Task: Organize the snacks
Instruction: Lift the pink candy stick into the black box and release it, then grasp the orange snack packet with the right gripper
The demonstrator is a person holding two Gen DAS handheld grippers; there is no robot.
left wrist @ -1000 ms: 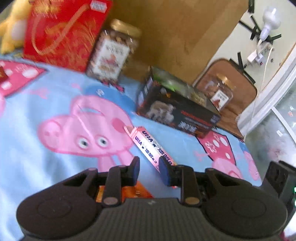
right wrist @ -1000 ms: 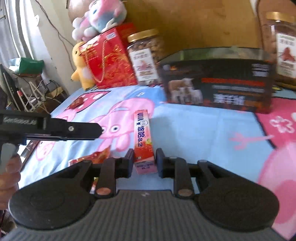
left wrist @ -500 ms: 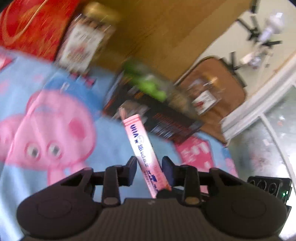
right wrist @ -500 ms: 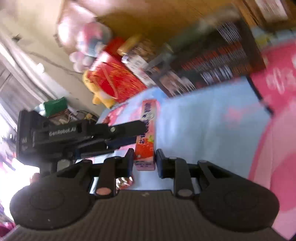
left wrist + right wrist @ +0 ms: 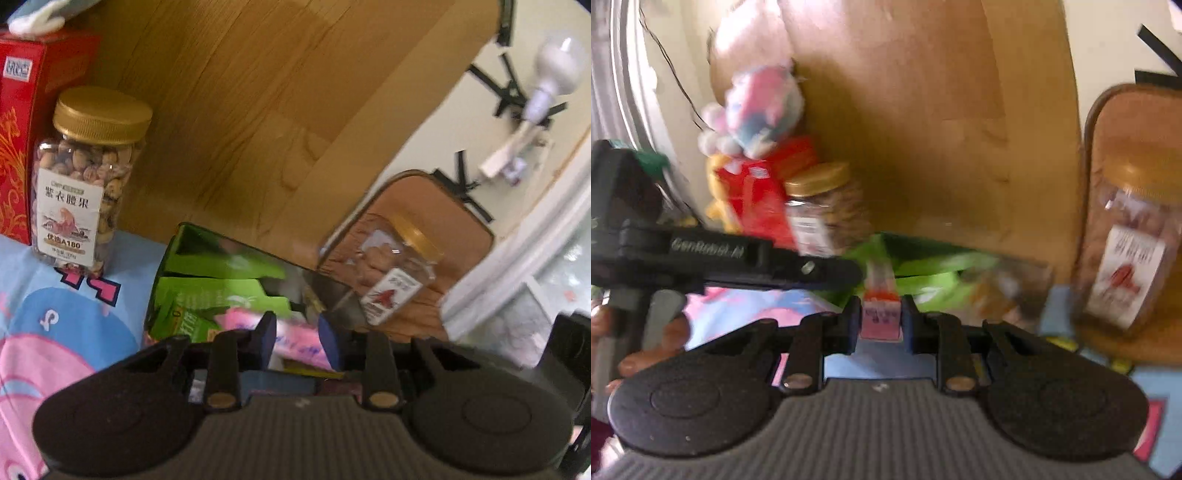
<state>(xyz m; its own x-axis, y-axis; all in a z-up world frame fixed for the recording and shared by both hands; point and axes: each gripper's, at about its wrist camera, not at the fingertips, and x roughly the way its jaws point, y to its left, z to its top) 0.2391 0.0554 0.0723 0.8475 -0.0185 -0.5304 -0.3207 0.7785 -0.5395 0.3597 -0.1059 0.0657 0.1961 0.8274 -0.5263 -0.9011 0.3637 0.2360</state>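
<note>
1. Right wrist view: right tongs [image 5: 879, 319] are pinching the near end of the pink snack carton [image 5: 880, 316], pads flat on its two side faces; the long body of the carton points away, toward the open box [image 5: 923, 258].
2. Left wrist view: left tongs [image 5: 297, 339] are spread, with the pink carton [image 5: 295, 338] lying blurred between the fingers; contact cannot be confirmed.
3. Handling judgement: the carton is a slim paperboard stick, likely light and fairly stiff but crushable. Its glossy faces may slip, so an end grip across the narrow width suits it, with moderate pressure.
4. Just beyond, the dark box [image 5: 221, 280] stands open, showing green cardboard flaps and packets inside; the carton's far end sits at or over its opening.
5. Bed cover [image 5: 55, 332]: soft printed fabric, blue and pink, an uneven support.
6. Farther: a clear nut jar [image 5: 81, 192] with ribbed gold lid, rigid plastic; a red gift box [image 5: 14, 147]; a second jar [image 5: 1130, 251] on a brown padded seat.
7. Rearmost: a smooth wooden headboard [image 5: 258, 110].
</note>
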